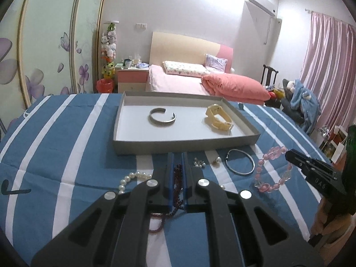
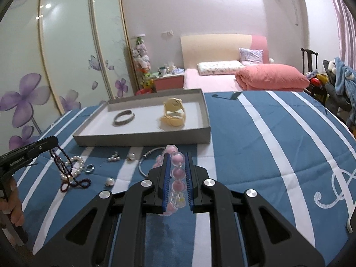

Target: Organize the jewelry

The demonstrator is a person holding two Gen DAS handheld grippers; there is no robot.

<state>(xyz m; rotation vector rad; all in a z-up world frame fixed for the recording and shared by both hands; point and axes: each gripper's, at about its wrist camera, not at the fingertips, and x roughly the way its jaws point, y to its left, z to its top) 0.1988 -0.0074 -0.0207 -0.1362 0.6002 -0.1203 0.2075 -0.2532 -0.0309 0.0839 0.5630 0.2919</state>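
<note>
Left wrist view looks across a blue cloth with white stripes [image 1: 66, 146] spread over the work surface, in a bedroom with a pink bed [image 1: 178, 82], pink curtains [image 1: 329, 66] and a flower-printed wardrobe [image 1: 44, 51]. A shallow grey box tray [image 1: 184, 144] lies near the cloth's far edge, long axis running left to right; in it a silver cuff bangle [image 1: 162, 116] lies flat, its gap facing away, beside a cream watch [image 1: 219, 118]. Along the tray's near wall lie a pearl bracelet [image 1: 131, 178], pearl earrings [image 1: 199, 162] and a thin silver bangle [image 1: 240, 161]. The left gripper [image 1: 177, 166] is nearly closed on a dark red bead necklace [image 2: 66, 166], which dangles to the cloth. The right gripper [image 2: 177, 164] is clamped on a pink bead bracelet [image 2: 178, 173], its loop running along the fingers.
</note>
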